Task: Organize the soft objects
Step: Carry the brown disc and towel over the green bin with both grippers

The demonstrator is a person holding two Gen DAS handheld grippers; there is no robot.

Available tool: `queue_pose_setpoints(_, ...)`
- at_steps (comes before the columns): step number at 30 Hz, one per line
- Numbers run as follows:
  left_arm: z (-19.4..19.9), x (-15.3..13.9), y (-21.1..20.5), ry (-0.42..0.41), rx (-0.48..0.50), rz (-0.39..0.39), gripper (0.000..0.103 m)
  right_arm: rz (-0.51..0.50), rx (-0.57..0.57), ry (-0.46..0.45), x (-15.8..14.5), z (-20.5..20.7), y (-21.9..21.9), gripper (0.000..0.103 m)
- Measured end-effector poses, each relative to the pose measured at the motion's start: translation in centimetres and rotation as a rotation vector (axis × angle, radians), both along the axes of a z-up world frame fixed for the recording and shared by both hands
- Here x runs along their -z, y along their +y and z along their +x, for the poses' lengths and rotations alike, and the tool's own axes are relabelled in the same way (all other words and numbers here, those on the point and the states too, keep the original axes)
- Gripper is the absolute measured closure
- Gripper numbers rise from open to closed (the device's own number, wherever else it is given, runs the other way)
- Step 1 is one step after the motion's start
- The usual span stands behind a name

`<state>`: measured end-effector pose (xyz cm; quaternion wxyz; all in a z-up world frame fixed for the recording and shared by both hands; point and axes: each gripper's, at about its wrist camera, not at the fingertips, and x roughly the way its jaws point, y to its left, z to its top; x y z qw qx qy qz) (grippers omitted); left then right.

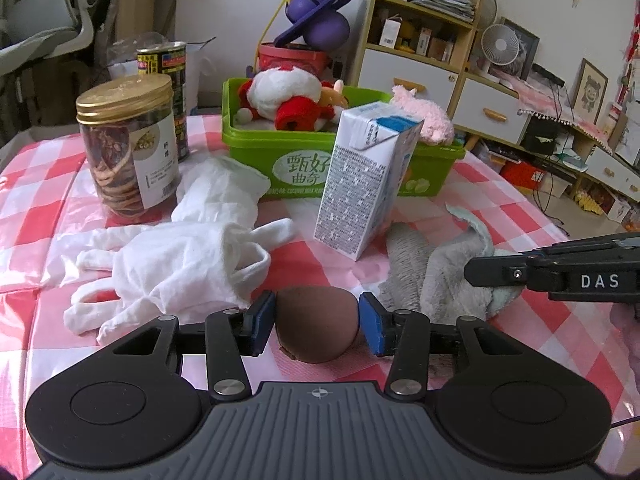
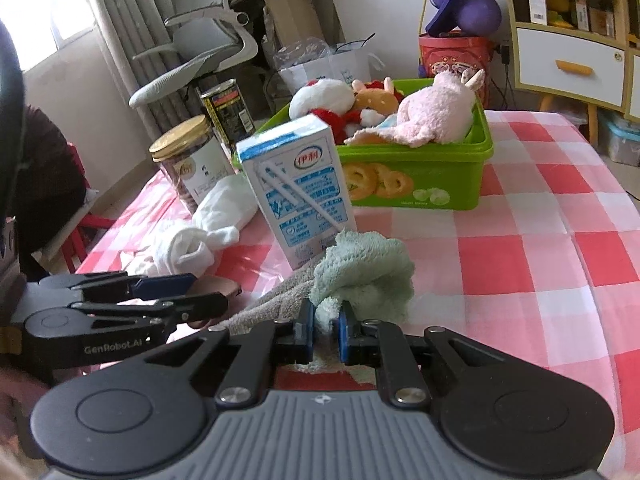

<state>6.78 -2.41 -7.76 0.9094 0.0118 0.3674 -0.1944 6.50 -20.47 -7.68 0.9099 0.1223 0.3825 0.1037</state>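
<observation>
My left gripper (image 1: 316, 325) is shut on a brown egg-shaped soft ball (image 1: 316, 332), its blue pads pressing both sides just above the checked tablecloth. In the right wrist view, my right gripper (image 2: 325, 327) is shut on a fold of a pale green and grey towel (image 2: 364, 270), which is bunched up in front of its fingers. The same towel (image 1: 432, 268) lies right of the ball, with the right gripper (image 1: 474, 272) over it. White cloth gloves (image 1: 180, 256) lie crumpled to the left. A green box (image 1: 256, 152) at the back holds a red-and-white plush (image 1: 288, 92) and a pink plush (image 1: 424, 116).
A milk carton (image 1: 368, 184) stands between the towel and the green box. A gold-lidded jar (image 1: 128, 140) and a dark can (image 1: 164, 60) stand at the back left. The red-and-white checked table (image 2: 520, 248) drops off at the right; shelves and a chair stand beyond.
</observation>
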Motion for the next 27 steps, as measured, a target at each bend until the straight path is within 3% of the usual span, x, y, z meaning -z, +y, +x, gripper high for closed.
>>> queue_pose_setpoints(27,-1.5,-3.7,0.2,-0.091,0.009,-0.063,0.057,0.216,0.117,-0.136,-4.4,-1.8,-3.5,0.097)
